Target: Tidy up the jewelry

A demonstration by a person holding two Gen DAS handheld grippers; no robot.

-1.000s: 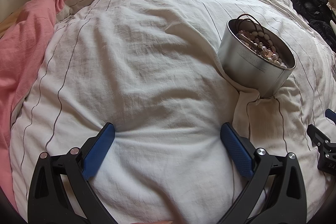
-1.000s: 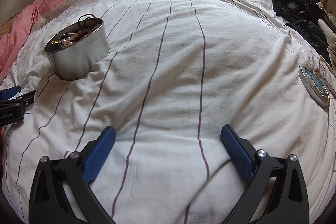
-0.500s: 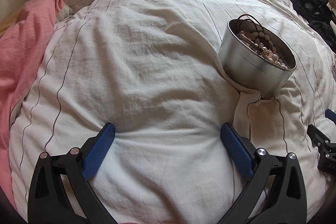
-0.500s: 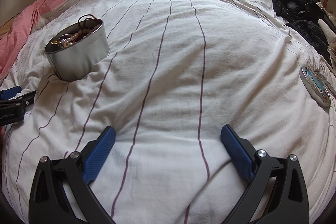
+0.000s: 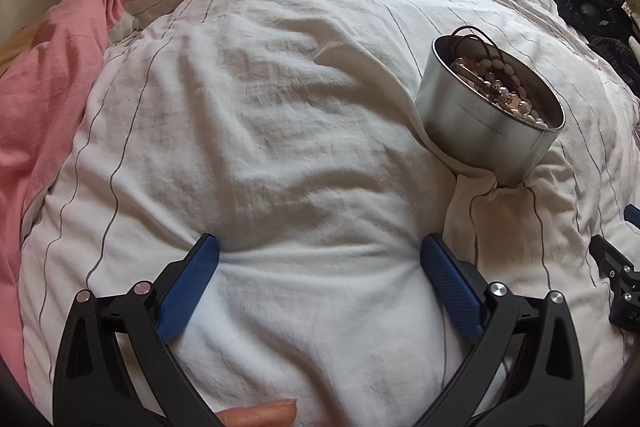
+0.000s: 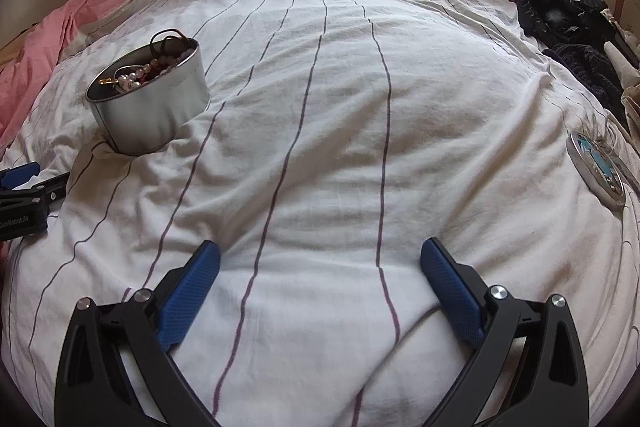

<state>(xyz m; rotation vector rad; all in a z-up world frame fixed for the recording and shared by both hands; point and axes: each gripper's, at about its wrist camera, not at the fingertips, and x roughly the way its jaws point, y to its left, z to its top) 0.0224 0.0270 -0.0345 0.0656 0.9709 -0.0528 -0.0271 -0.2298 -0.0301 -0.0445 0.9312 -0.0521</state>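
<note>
A round silver tin (image 5: 480, 131) sits tilted on the white striped duvet (image 5: 280, 147), filled with bead bracelets and jewelry (image 5: 496, 87). It shows at the upper right in the left wrist view and at the left in the right wrist view (image 6: 152, 115). My left gripper (image 5: 318, 247) is open and empty, resting low on the duvet left of and nearer than the tin. My right gripper (image 6: 320, 251) is open and empty on the duvet, right of the tin. The tin's lid (image 6: 596, 163) lies at the right.
A pink blanket (image 5: 48, 75) is bunched along the left side. Dark clothing (image 6: 568, 23) lies at the far right. The right gripper's tip shows at the right edge of the left wrist view (image 5: 616, 267); the left gripper shows at the left edge of the right wrist view (image 6: 24, 199).
</note>
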